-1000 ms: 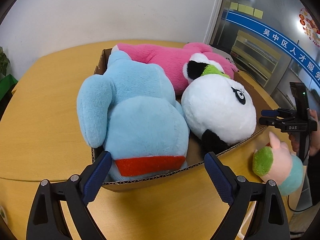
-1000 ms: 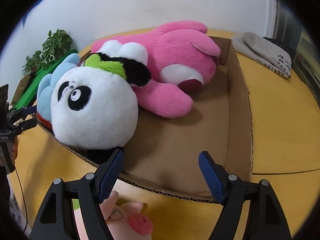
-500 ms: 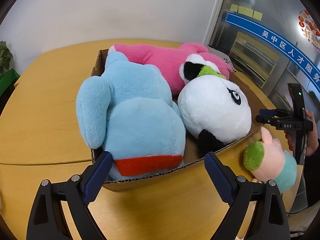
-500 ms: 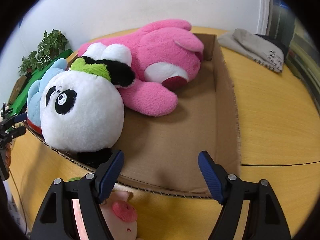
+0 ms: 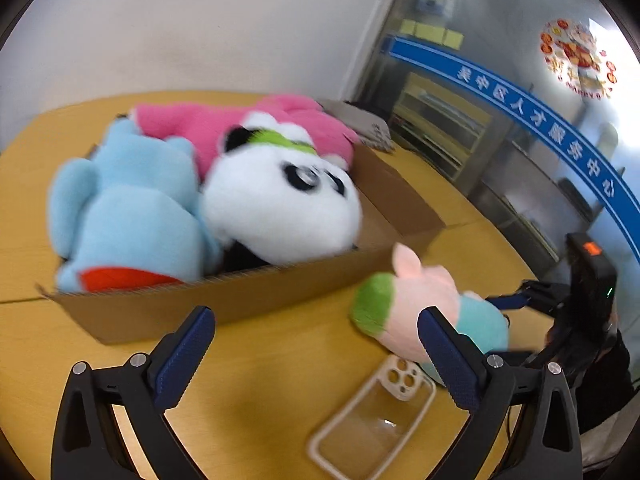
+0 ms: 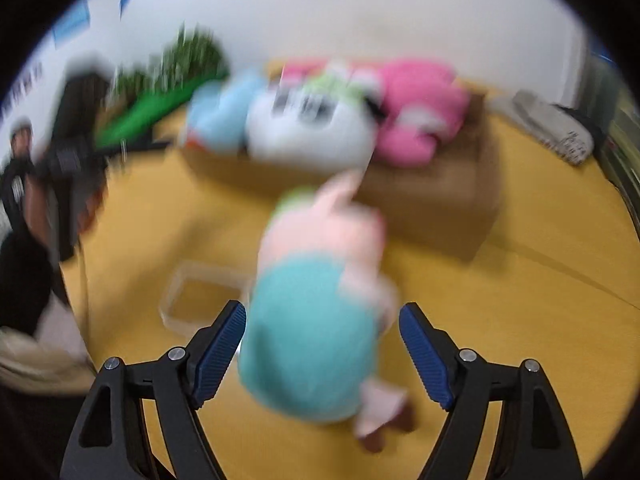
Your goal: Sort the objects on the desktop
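1. While earlier both views faced the cardboard box (image 5: 256, 300), a pig plush (image 6: 316, 300) now lies on the tabletop (image 5: 260, 380) between the opening right gripper (image 6: 322, 352) pads, unpinched.
2. Left gripper (image 5: 316, 354) spreading, empty; phone case (image 5: 372, 412) newly visible near it.
3. Blue banner (image 5: 540, 128) writing too blurred to read.

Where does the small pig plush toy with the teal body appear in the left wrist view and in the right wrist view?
Left wrist view: the pig plush toy lies at lower right on the table, in front of the cardboard box, above the clear phone case.
Right wrist view: it fills the lower centre, blurred, between the open jaws.
Shared landmark: the panda plush in the box.
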Demonstrator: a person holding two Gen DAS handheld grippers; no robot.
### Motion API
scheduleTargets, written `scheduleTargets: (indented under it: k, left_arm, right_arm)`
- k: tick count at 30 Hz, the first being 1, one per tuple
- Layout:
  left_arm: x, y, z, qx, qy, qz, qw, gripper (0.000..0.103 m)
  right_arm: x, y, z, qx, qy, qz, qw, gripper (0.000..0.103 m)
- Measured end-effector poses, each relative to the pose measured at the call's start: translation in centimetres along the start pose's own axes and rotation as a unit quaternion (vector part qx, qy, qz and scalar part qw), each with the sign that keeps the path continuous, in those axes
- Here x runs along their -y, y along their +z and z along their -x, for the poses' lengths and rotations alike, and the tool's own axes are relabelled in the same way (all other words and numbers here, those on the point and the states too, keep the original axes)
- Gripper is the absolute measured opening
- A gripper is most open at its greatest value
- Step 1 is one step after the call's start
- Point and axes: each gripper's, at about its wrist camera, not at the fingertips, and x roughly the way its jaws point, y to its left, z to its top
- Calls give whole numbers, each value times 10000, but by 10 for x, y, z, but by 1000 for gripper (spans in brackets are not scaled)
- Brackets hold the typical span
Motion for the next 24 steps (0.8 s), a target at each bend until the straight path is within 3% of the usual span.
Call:
scheduleTargets:
  k: [2, 5, 11, 15, 20, 24]
  left_arm:
    - [14, -4, -13, -130, -140, -7, 9998, 102]
    - [24, -9, -23, -252, -294, 28, 9992, 102]
    - [29, -7, -42, -360, -621, 388, 9967, 102]
    - [30, -2, -64, -543, -864, 662, 9926, 102]
    - [36, -5, -95, -888, -567, 691, 9920, 102]
    - [33, -11, -101, -995, -658, 825, 9894, 100]
  right_arm:
    - [-9, -6, -19, -163, 1, -94, 9998, 81]
    - [-12, -6, -25, -53, -82, -435, 9990, 77]
    - [-17, -11, -23, 205, 373, -1408, 9891, 75]
    - [-37, -14, -29, 271, 530, -1545, 9862, 76]
    - [-56, -14, -34, 241, 525, -1322, 9895, 78]
    - [-52, -15, -33, 203, 622, -1278, 9896, 83]
